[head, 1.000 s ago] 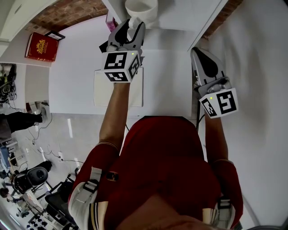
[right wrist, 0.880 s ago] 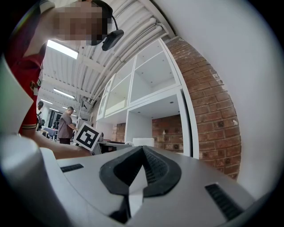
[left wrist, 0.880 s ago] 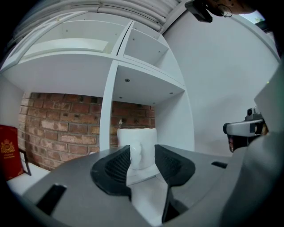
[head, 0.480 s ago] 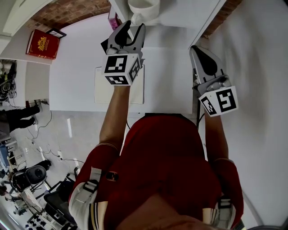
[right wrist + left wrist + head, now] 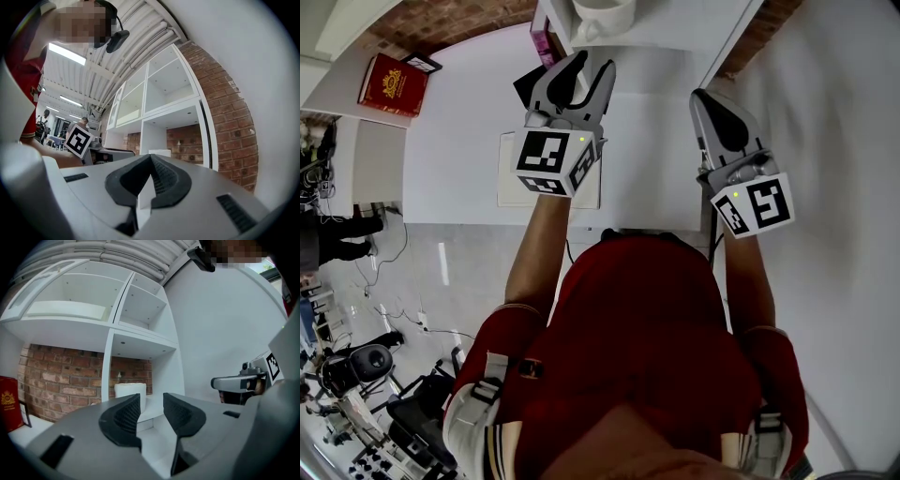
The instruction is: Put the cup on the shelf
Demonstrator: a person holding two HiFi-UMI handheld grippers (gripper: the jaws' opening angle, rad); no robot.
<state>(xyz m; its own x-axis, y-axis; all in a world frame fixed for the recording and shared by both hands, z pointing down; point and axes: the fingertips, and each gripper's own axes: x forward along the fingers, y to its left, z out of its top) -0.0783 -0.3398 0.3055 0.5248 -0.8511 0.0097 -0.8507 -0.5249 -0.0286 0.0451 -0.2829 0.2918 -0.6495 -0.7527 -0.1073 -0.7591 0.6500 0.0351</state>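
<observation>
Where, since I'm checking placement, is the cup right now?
The cup stands on the shelf at the head view's top centre, just beyond the open left gripper, in a compartment backed by brick.

right gripper (image 5: 151,158) jaws together; cup (image 5: 160,152) stands on shelf (image 5: 174,110) beyond.

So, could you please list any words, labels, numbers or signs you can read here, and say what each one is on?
No text can be read in any view.
Red book: a gold emblem on the cover, with any print too small to read.
Left gripper and right gripper: black-and-white square marker patterns only, no letters or numbers.
</observation>
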